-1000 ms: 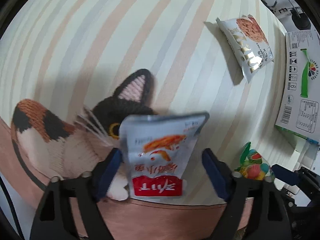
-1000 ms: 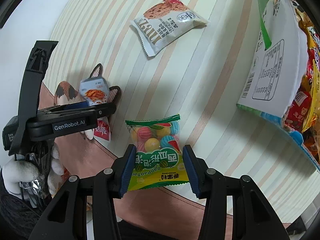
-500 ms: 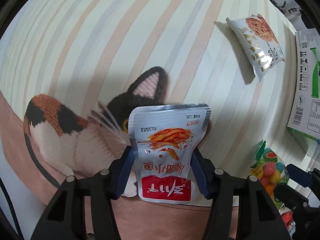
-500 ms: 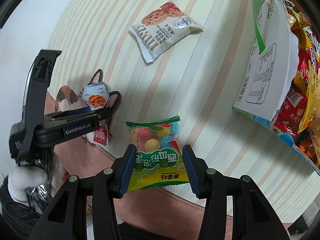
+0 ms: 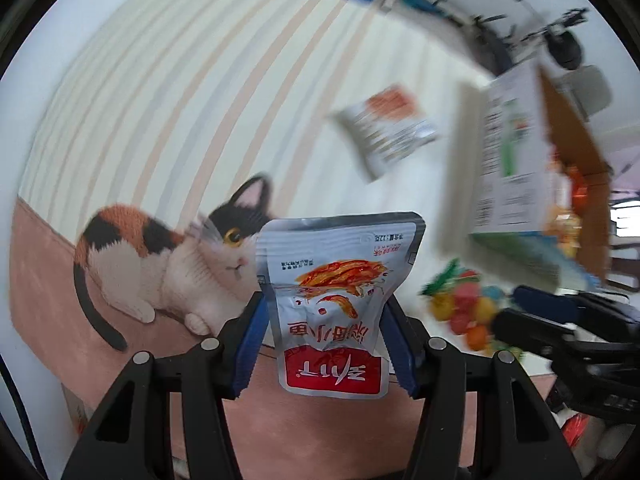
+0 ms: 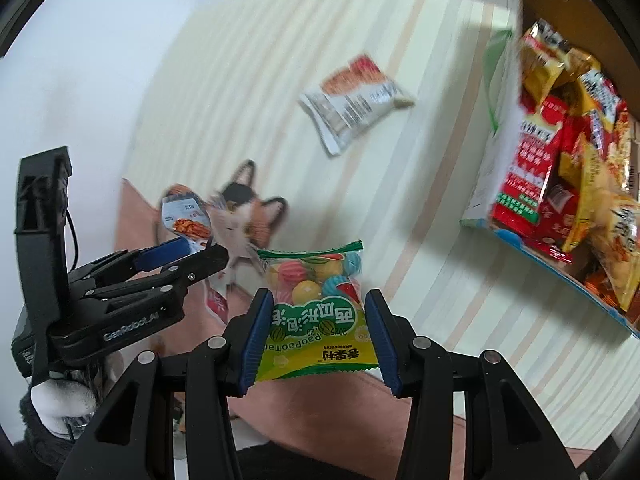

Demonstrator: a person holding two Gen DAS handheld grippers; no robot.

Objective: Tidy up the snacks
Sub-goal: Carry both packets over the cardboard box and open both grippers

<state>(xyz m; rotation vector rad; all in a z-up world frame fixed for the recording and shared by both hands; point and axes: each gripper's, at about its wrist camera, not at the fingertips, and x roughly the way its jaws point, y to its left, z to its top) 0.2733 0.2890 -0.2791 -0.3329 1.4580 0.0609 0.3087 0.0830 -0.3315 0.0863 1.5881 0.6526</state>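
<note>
Step in hand, by my reading: carry both held packets to the box [image 6: 504, 168] at right and drop them in. Box is the largest thing here; it stands open on the striped counter [image 6: 248, 92], already crowded with red and yellow snack bags [image 6: 560, 152]. Advice: approach over its near wall and release above a gap, one packet at a time, so nothing spills.

Left gripper [image 5: 324, 344]: fingers pinch the silver pouch [image 5: 336, 300] by its sides, clear of the counter. Right gripper [image 6: 316, 340]: fingers pinch the candy bag [image 6: 316, 304], also lifted.

Cookie packet [image 6: 354, 100] lies on the counter, near the box, not yet collected.
</note>
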